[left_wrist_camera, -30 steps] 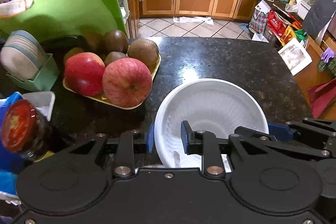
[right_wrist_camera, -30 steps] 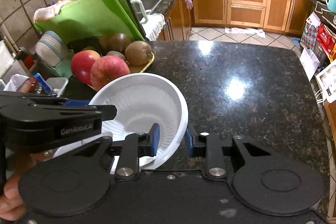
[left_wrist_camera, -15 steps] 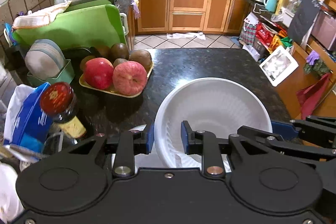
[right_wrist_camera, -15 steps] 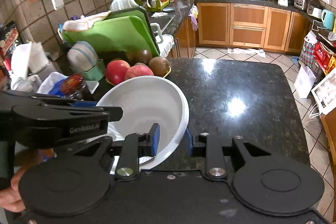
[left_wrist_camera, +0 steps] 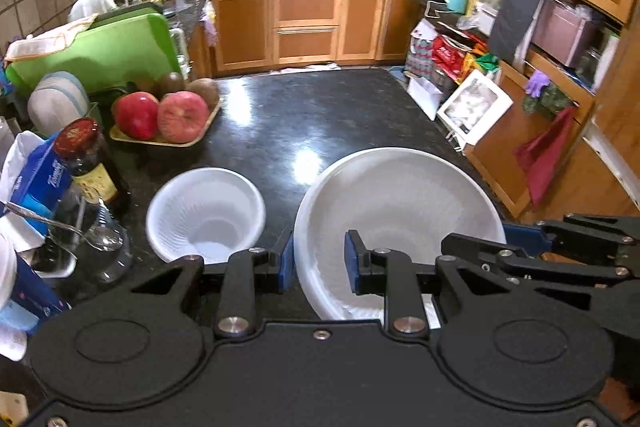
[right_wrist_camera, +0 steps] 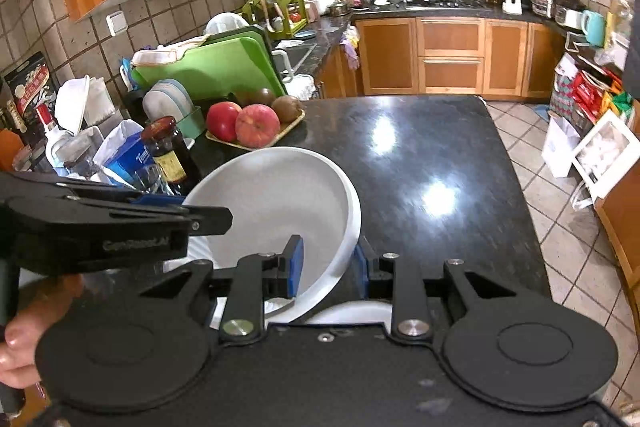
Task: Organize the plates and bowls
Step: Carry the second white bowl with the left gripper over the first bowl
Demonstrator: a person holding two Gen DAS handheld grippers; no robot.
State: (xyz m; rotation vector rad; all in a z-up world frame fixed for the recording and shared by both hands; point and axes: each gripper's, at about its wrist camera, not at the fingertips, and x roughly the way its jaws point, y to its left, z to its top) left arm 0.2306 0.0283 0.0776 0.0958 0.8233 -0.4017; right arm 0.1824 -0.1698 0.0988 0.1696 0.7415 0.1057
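both grippers – left gripper (left_wrist_camera: pixel 318 261), right gripper (right_wrist_camera: pixel 328 273) – tilted down, jaws clamped on big white bowl (left_wrist_camera: pixel 400 203) rim, smaller bowl (left_wrist_camera: pixel 206 213) on table (left_wrist_camera: pixel 320 115) only in left view

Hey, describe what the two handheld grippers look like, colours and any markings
Both grippers, left gripper and right gripper, are matte black plastic with blue pads, silver pivot screws and round disc housings. The left one's side carries pale GenRobot.AI lettering. No cables or sleeves show.

My left gripper (left_wrist_camera: pixel 318 265), right gripper (right_wrist_camera: pixel 328 273): black bodies, blue pads (right_wrist_camera: pixel 297 269) at fingertips, silver screws behind fingers.
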